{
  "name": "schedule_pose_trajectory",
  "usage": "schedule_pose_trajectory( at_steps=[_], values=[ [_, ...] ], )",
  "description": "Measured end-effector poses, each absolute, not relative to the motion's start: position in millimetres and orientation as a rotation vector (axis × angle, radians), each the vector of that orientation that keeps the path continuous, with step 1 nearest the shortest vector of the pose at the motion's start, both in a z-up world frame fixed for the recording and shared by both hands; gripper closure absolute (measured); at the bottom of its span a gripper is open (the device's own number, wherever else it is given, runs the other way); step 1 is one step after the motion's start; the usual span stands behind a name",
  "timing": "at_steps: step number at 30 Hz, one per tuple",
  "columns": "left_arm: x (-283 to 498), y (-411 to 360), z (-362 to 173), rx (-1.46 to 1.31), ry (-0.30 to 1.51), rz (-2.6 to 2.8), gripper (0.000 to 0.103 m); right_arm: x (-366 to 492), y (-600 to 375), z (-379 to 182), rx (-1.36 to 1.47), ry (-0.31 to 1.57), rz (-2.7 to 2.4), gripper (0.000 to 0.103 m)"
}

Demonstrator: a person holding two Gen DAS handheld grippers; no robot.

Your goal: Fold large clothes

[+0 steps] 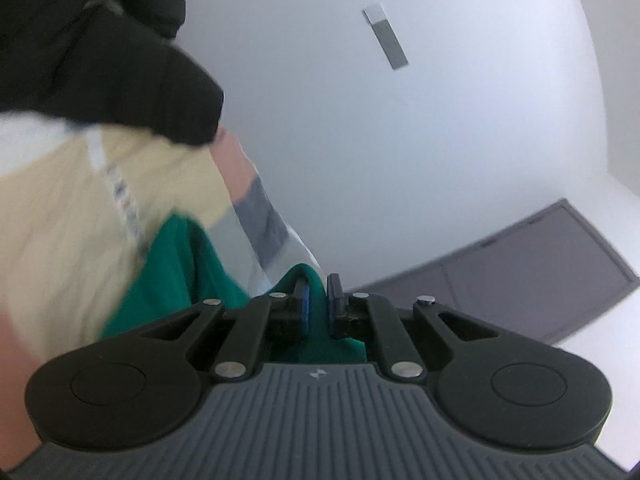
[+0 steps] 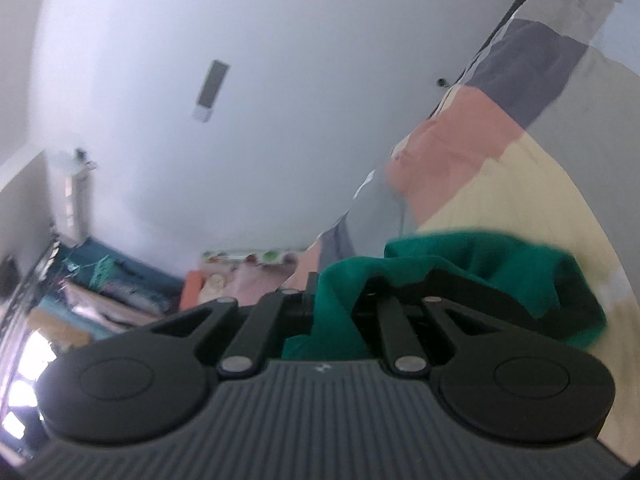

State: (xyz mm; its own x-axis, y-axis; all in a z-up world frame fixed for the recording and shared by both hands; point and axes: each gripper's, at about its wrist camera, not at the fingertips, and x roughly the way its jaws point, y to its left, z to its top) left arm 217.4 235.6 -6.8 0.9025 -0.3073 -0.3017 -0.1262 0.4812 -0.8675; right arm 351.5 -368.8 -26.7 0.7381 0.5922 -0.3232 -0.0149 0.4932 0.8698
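The left tongs (image 1: 318,300) are clamped on a fold of the green garment (image 1: 176,280), whose cloth rises between the two blue-faced pads (image 1: 305,304) and drops away toward 8 o'clock, over a pale yellow patch of the bed cover (image 1: 60,240). The right tongs (image 2: 334,300) are also closed on the garment (image 2: 480,256): the cloth bunches up between the fingers and hides the right one, then trails off toward 3 o'clock in a loose, rumpled band. In both views the garment's shown part is too crumpled and blurred to give a long axis or tell which end is collar or hem; it hangs from the tongs just above the bed cover. The cover is a patchwork of pale yellow, salmon pink (image 2: 452,148), grey and dark slate squares, and in the right view its edge runs from 6 o'clock up to 1 o'clock. A dark sleeve (image 1: 120,80) fills the left view at 10 o'clock. A white strip (image 1: 120,188) with small blurred marks crosses the yellow patch; nothing on it can be read. A tiny pale emblem sits on each ribbed gripper body, too small to read. A white wall (image 1: 400,140) lies behind, with a grey strip (image 1: 386,38) on it and a grey cabinet (image 1: 540,264) at 4 o'clock. In the right view, heaped cloths (image 2: 120,292) lie at 8 o'clock.
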Motion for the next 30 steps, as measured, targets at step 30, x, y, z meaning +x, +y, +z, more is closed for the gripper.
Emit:
schedule_pose_trajectory(
  at_steps=[30],
  values=[
    [473, 303, -164, -0.836, 0.650, 0.046, 0.099, 567, -334, -182, 0.911, 0.854, 0.287, 0.087]
  ],
)
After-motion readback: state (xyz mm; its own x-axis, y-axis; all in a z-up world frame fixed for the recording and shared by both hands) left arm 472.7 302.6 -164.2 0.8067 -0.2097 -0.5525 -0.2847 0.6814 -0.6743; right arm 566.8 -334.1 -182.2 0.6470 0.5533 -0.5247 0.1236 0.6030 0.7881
